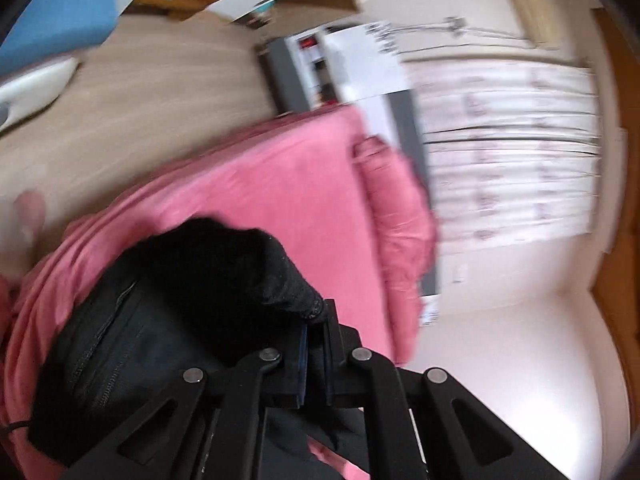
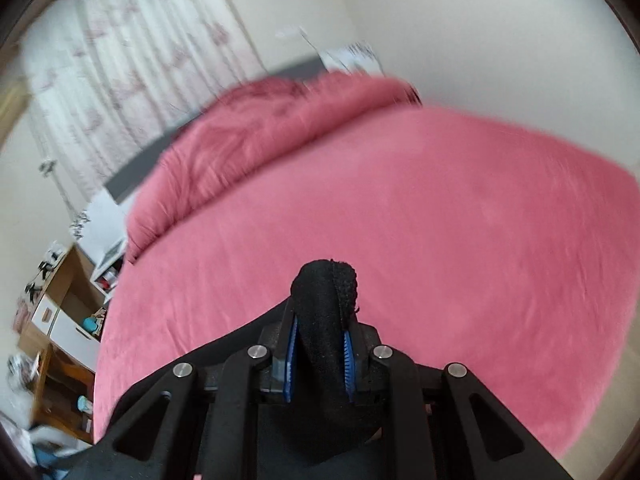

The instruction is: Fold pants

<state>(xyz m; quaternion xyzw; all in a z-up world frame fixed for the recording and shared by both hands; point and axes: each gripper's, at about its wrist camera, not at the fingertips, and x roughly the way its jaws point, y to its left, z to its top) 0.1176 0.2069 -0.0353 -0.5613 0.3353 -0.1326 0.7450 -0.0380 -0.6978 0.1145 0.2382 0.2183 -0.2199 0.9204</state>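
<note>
Pants [image 1: 168, 320] (black) sit pinched in both grippers — left [image 1: 316, 356] closed tight, right [image 2: 320, 356] clamping a thick fold.

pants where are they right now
The black pants are over the pink bed, pinched in both grippers: a knit edge in the left gripper, a bunched fold in the right gripper.
</note>
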